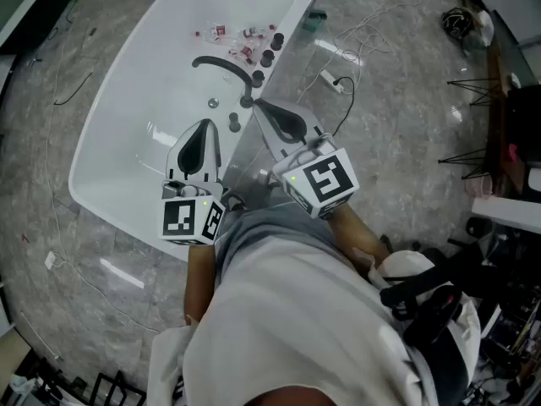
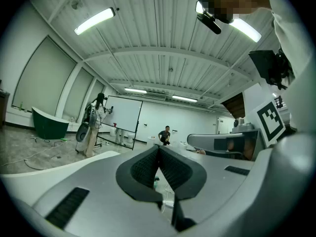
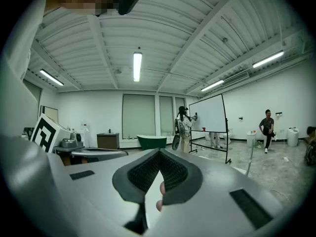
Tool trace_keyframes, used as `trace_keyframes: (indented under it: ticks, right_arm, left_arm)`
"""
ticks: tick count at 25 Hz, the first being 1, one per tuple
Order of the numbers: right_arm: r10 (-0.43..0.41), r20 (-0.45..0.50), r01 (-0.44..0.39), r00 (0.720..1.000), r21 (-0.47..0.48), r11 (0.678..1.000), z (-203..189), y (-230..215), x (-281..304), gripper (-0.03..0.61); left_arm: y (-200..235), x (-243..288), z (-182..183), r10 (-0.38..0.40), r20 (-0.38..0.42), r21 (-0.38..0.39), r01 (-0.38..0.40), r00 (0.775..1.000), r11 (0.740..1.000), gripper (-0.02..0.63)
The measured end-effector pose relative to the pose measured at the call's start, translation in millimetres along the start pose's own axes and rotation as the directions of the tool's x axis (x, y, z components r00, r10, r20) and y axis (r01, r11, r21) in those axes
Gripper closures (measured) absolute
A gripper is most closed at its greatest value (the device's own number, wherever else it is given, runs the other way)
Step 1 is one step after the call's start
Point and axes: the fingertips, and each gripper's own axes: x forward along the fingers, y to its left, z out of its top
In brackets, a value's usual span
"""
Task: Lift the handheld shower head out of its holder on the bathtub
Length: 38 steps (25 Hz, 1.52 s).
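Observation:
A white bathtub (image 1: 127, 117) lies below me in the head view. Along its right rim stand a black curved spout (image 1: 224, 64) and several black knobs and fittings (image 1: 258, 77); I cannot tell which of them is the shower head. My left gripper (image 1: 204, 125) hangs over the tub's near end, shut and empty. My right gripper (image 1: 261, 106) hovers by the rim just right of the nearest fittings, also shut, holding nothing. Both point level across the room: the left gripper (image 2: 159, 149) and right gripper (image 3: 159, 152) show jaws meeting at the tips, and the tub fittings are not in those views.
Small red-and-white items (image 1: 232, 36) lie inside the tub. A power strip with cables (image 1: 331, 79) sits on the stone floor right of it. Dark racks (image 1: 494, 91) stand at far right. A dark green tub (image 3: 152, 142), a whiteboard (image 3: 211, 115) and people stand across the room.

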Motion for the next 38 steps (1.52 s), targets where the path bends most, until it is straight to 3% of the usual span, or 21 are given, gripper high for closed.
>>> trace_keyframes:
  ticks: [12, 20, 25, 28, 30, 34, 38]
  right_arm:
    - [-0.006, 0.001, 0.006, 1.000, 0.001, 1.000, 2.8, -14.4, -1.7, 0.561]
    - [0.031, 0.078, -0.033, 0.996, 0.026, 0.999, -2.9, -17.8, 6.3, 0.560]
    - [0.001, 0.071, -0.005, 0.997, 0.052, 0.999, -42.5, -22.1, 30.4, 0.560]
    - [-0.011, 0.045, 0.009, 0.999, 0.046, 0.999, -77.3, -19.4, 48.4, 0.560]
    - [-0.024, 0.031, 0.023, 0.999, 0.036, 0.999, -97.6, -19.9, 57.1, 0.560]
    - [-0.060, 0.002, 0.060, 0.998, 0.031, 0.998, -131.2, -24.9, 61.7, 0.560]
    - [-0.098, -0.041, 0.099, 0.994, 0.028, 0.995, -167.2, -33.2, 60.6, 0.560]
  left_arm:
    - [-2.5, 10.4, 1.5, 0.010, 0.006, -0.008, -0.010, 1.000, 1.000, 0.595]
    - [20.9, 19.1, -39.1, 0.048, 0.040, 0.070, -0.051, 0.998, 0.996, 0.592]
    - [62.8, 38.6, -128.5, 0.102, 0.005, 0.129, -0.102, 0.995, 0.986, 0.584]
    - [85.9, 58.0, -191.5, 0.093, -0.035, 0.135, -0.088, 0.995, 0.987, 0.494]
    - [99.6, 75.2, -236.5, 0.080, -0.058, 0.144, -0.071, 0.995, 0.987, 0.468]
    - [113.4, 117.2, -339.0, 0.048, -0.167, 0.184, -0.017, 0.985, 0.983, 0.377]
    - [128.5, 150.6, -415.8, 0.060, -0.265, 0.189, -0.009, 0.963, 0.982, 0.364]
